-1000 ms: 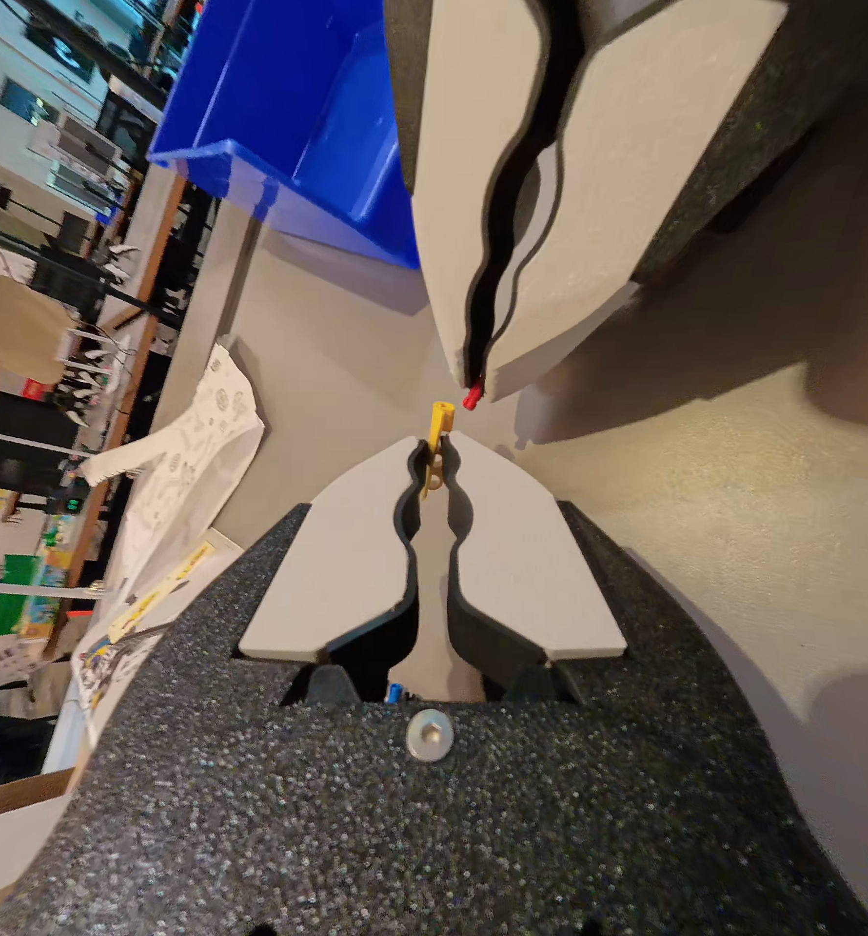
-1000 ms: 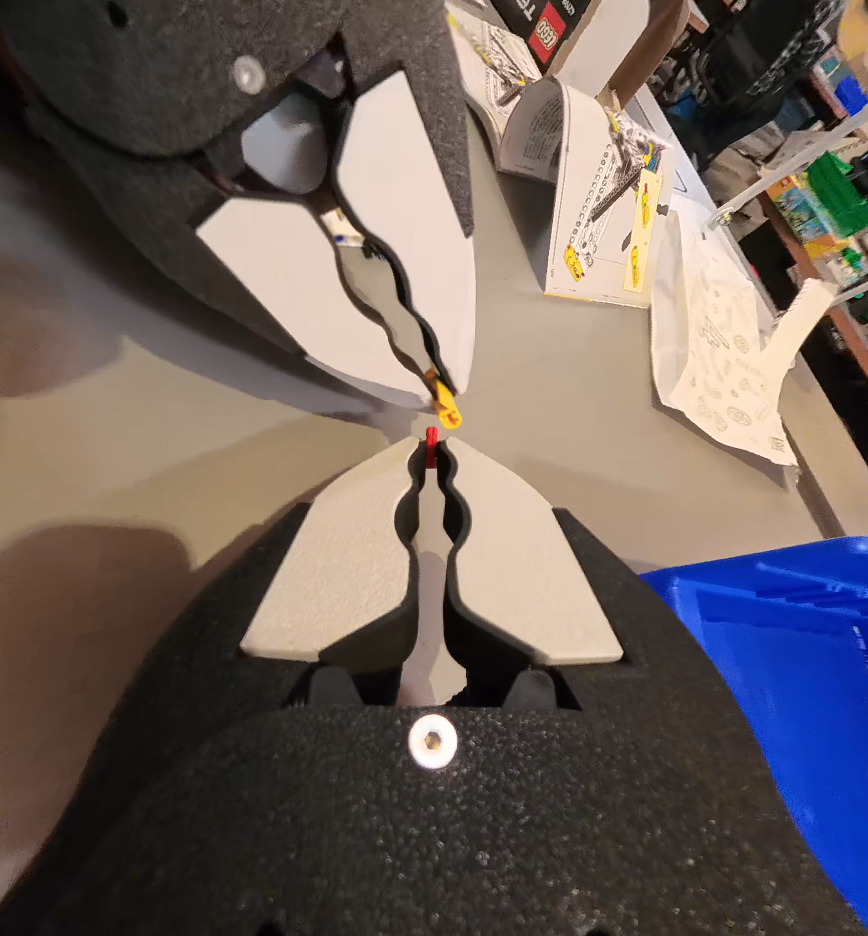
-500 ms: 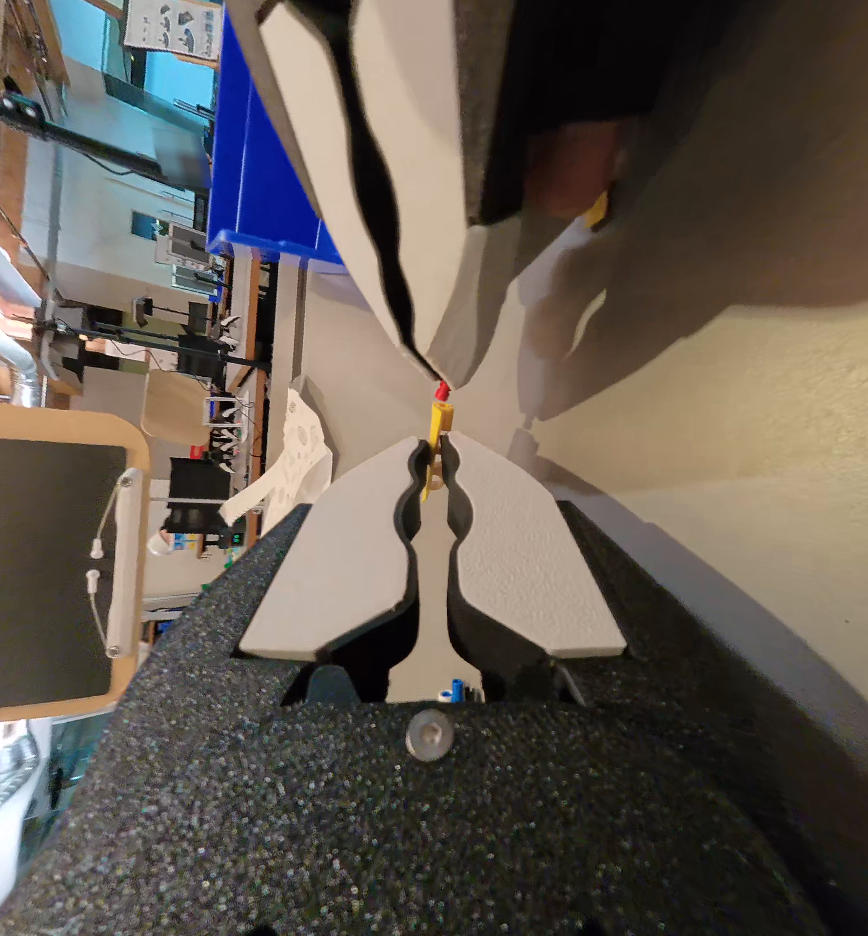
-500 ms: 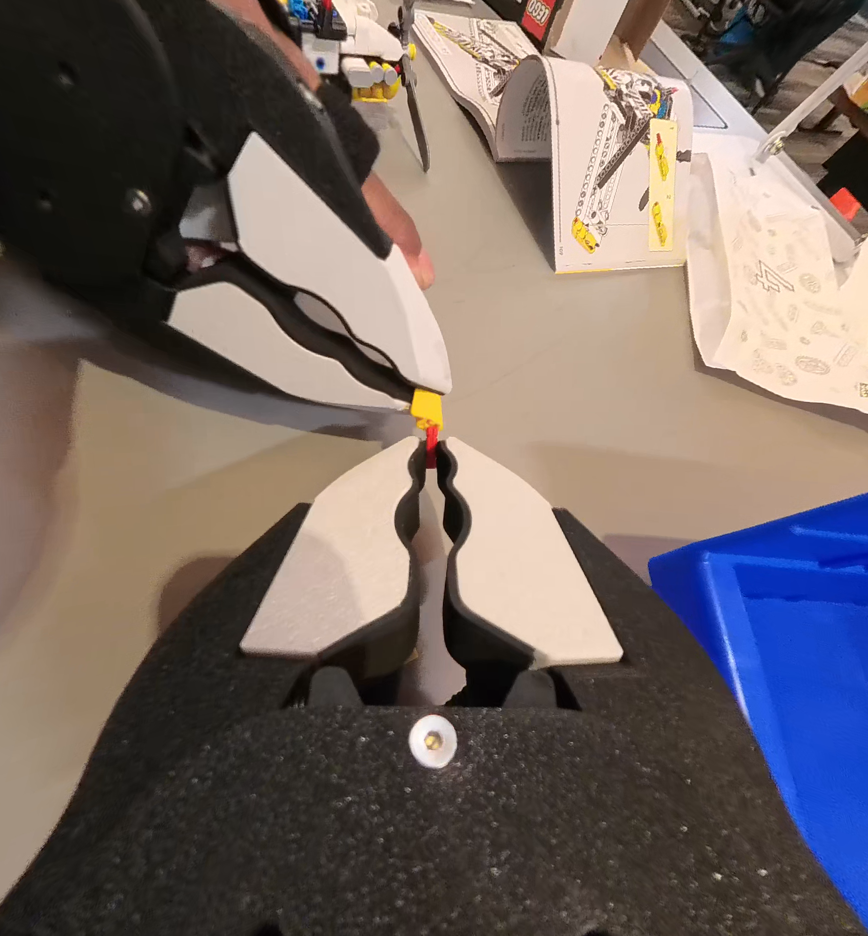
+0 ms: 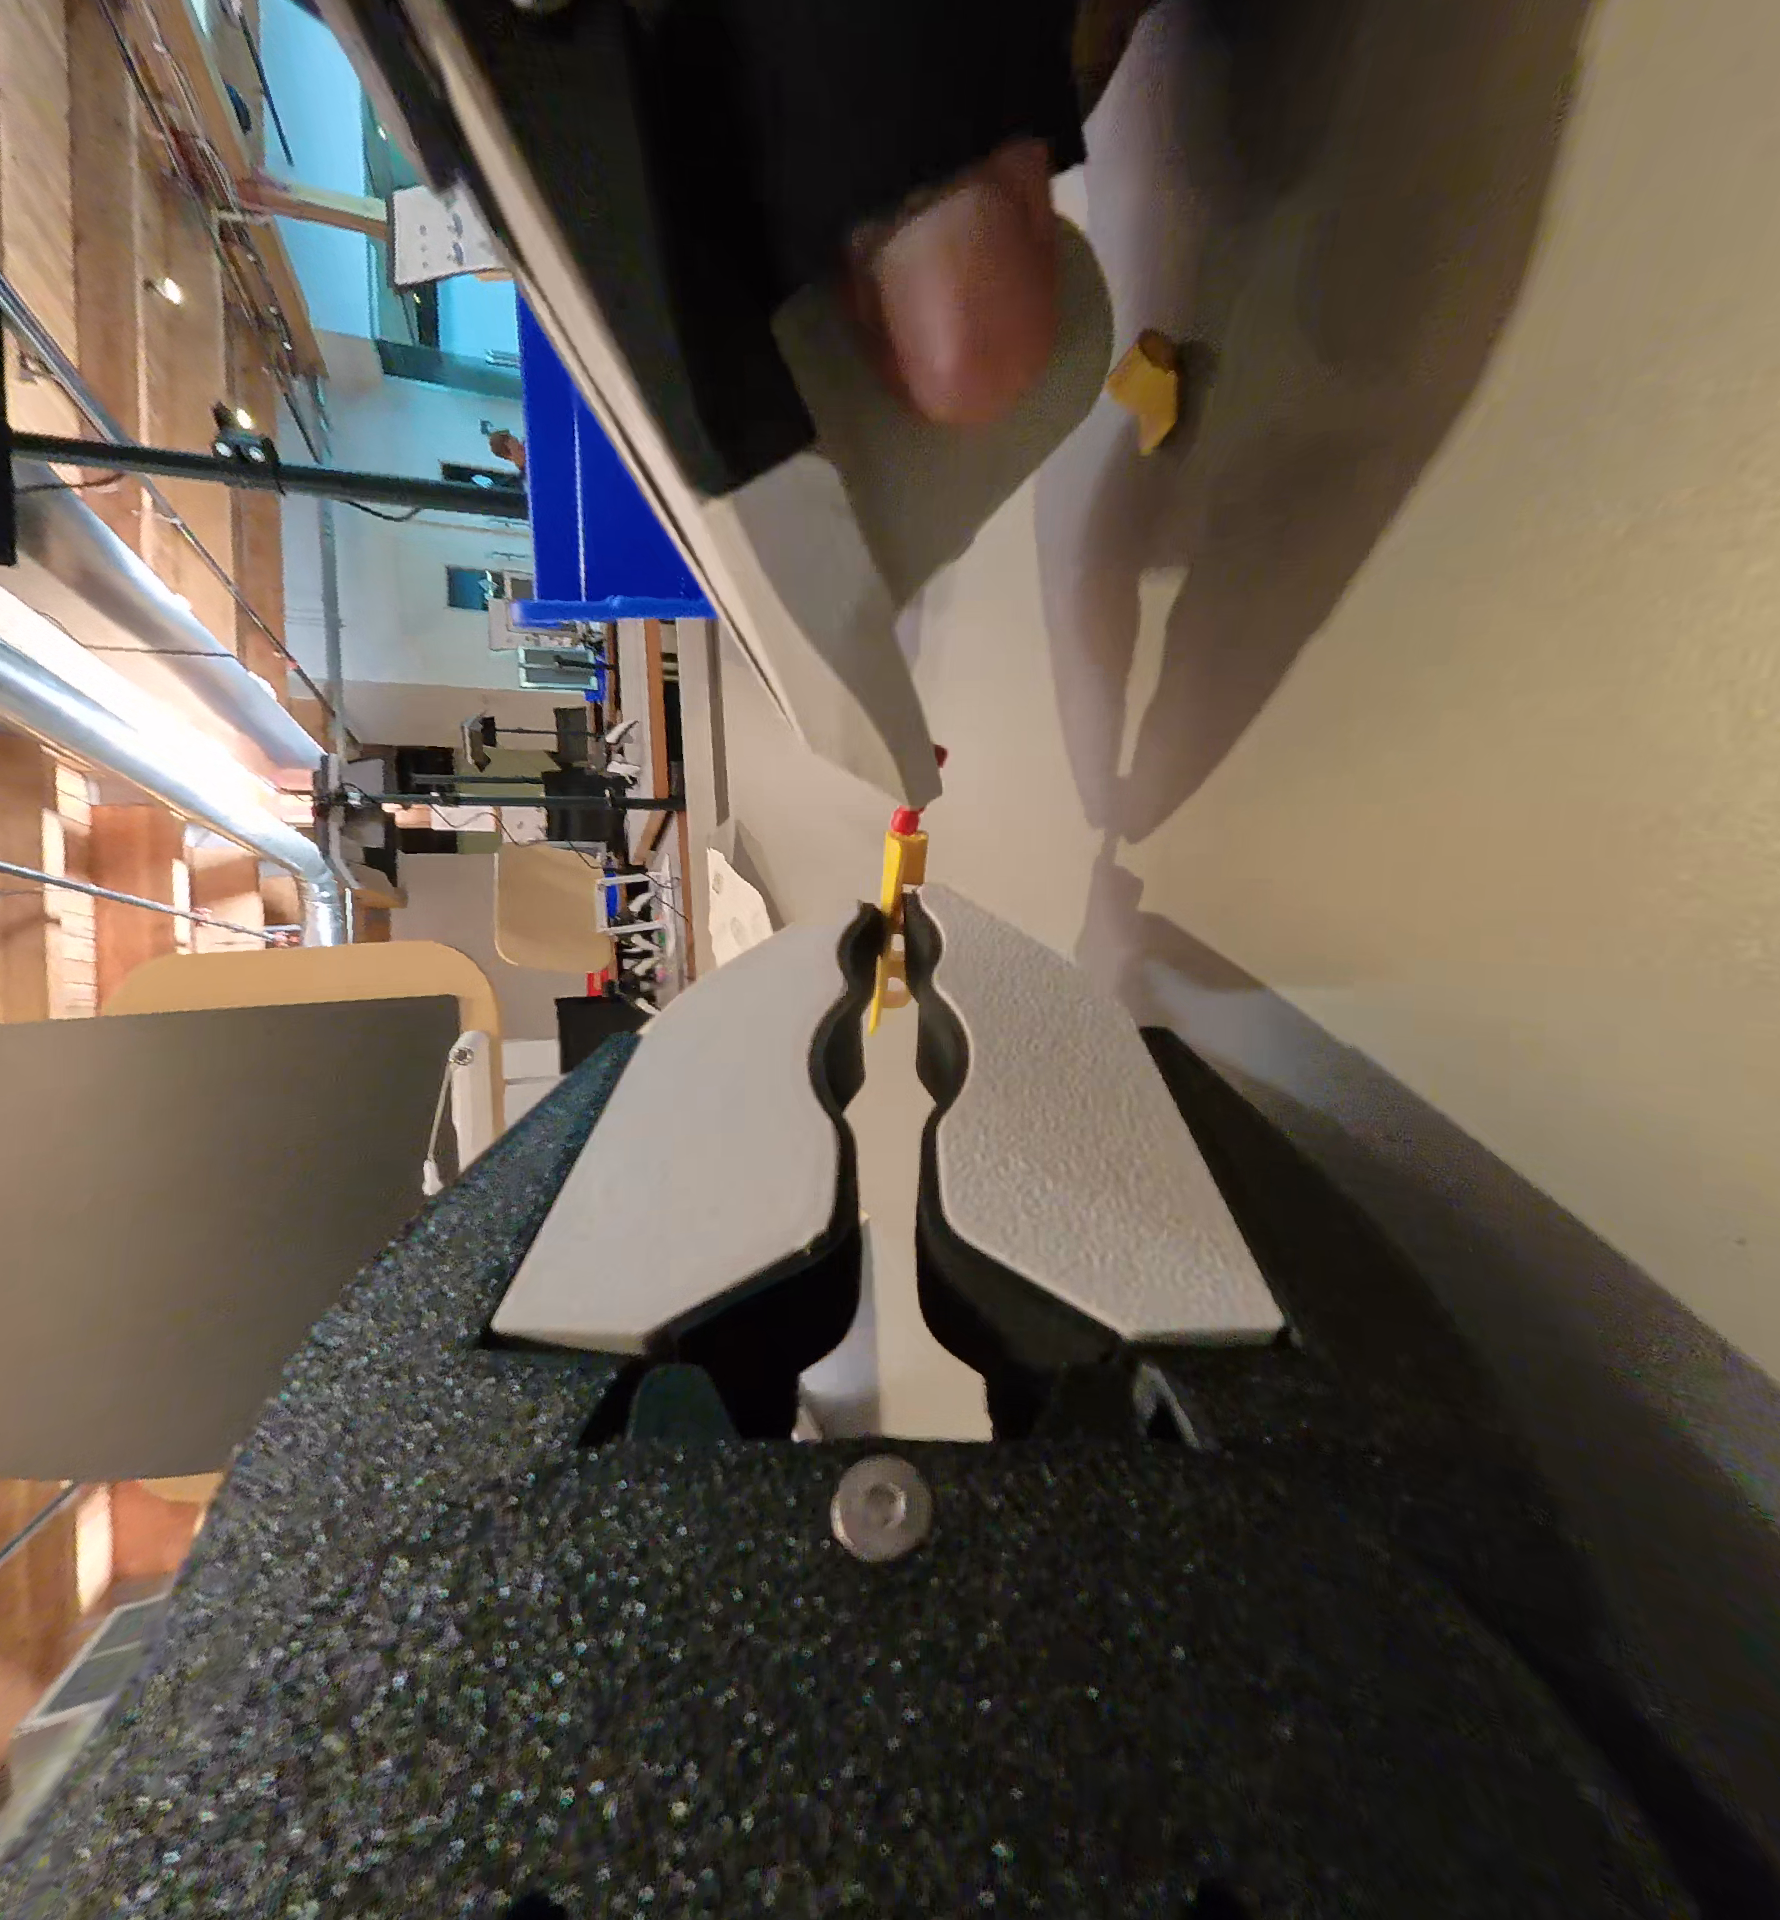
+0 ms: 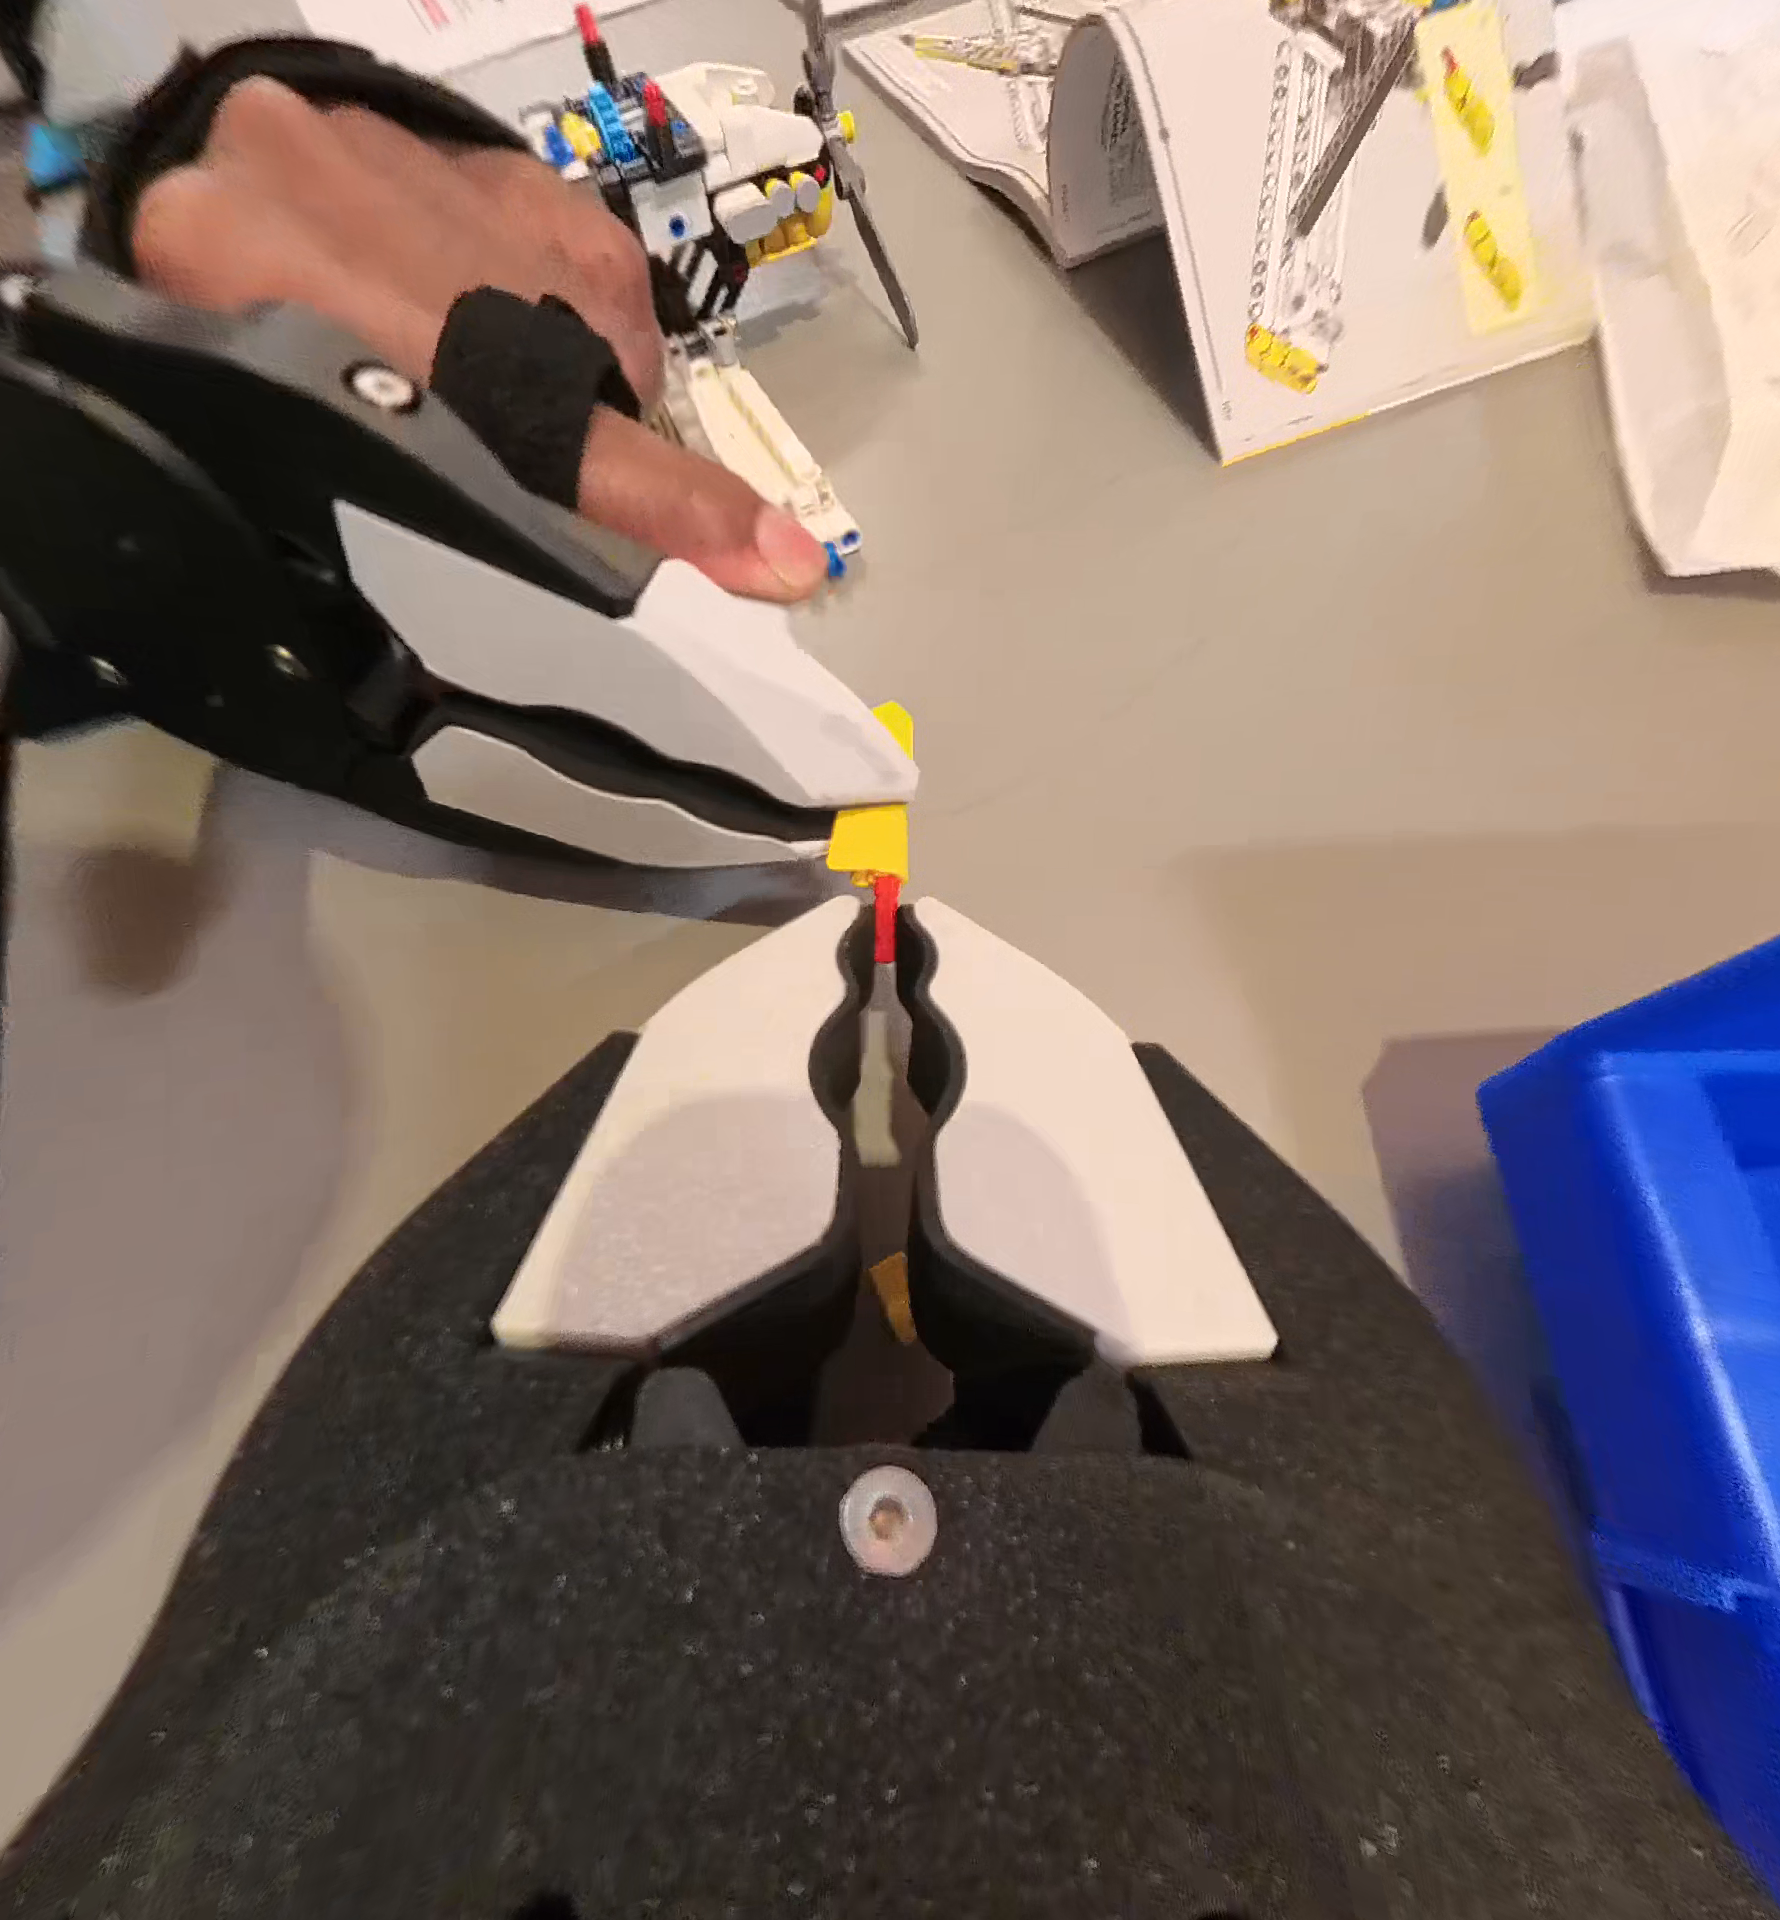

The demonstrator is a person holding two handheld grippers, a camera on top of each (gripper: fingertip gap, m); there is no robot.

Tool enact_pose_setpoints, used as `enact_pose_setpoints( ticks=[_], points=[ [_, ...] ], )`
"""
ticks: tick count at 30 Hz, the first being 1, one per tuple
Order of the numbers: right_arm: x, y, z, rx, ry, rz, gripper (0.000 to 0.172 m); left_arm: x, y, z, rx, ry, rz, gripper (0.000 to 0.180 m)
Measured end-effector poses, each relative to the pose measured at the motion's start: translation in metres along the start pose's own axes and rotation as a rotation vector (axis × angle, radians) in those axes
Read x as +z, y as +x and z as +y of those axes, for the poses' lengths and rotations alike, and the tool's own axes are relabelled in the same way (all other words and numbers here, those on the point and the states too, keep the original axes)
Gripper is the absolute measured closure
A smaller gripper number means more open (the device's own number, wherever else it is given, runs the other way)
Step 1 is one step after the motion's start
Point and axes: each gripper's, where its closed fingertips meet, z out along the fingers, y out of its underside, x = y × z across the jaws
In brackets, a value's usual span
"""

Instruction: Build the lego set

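The left hand-held gripper point(image 5: 898, 914) is closed on a small yellow piece point(image 5: 902, 871); both dark pads press on its flat side, and the lower end of the piece hangs in the gap behind the tips. The right hand-held gripper point(image 6: 888, 914) is closed on a thin red pin point(image 6: 885, 920), pinched at the very tips. The top of the pin meets the underside of the yellow piece; if it really goes inside, I cannot tell, the joint is too small. In the left wrist view only the red head of the pin shows, the rest is covered by the other gripper's finger.

Both hang above the grey worktop point(image 6: 1229, 727). A hand point(image 6: 429, 239), blurred, covers part of a white brick model point(image 6: 751, 166) behind. An open instruction booklet point(image 6: 1312, 208) is cut by the upper edge, and a blue bin point(image 6: 1696, 1299) by the right edge. Another yellow piece point(image 5: 1146, 390) lies on the worktop, out of focus.
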Motion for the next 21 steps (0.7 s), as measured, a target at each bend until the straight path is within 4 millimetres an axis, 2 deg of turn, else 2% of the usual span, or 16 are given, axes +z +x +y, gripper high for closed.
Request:
enact_pose_setpoints(
  ticks=[6, 11, 14, 17, 21],
  points=[
    [-0.005, -0.006, 0.001, 0.27, 0.01, -0.206, 0.168, -0.004, -0.003, -0.008, 0.091, 0.045, -0.048, 0.177],
    [-0.009, -0.012, 0.002, 0.392, 0.004, -0.333, 0.169, -0.009, -0.002, -0.015, 0.135, 0.107, -0.051, 0.177],
    [-0.009, -0.013, 0.005, 0.365, -0.018, -0.337, 0.169, -0.008, 0.002, -0.015, 0.113, 0.121, -0.021, 0.177],
    [-0.007, -0.012, 0.01, 0.237, -0.047, -0.258, 0.169, -0.006, 0.008, -0.014, 0.029, 0.129, 0.046, 0.177],
    [-0.002, -0.008, 0.017, 0.089, -0.095, -0.158, 0.168, -0.003, 0.021, -0.012, -0.266, 0.148, 0.228, 0.177]
  ],
)
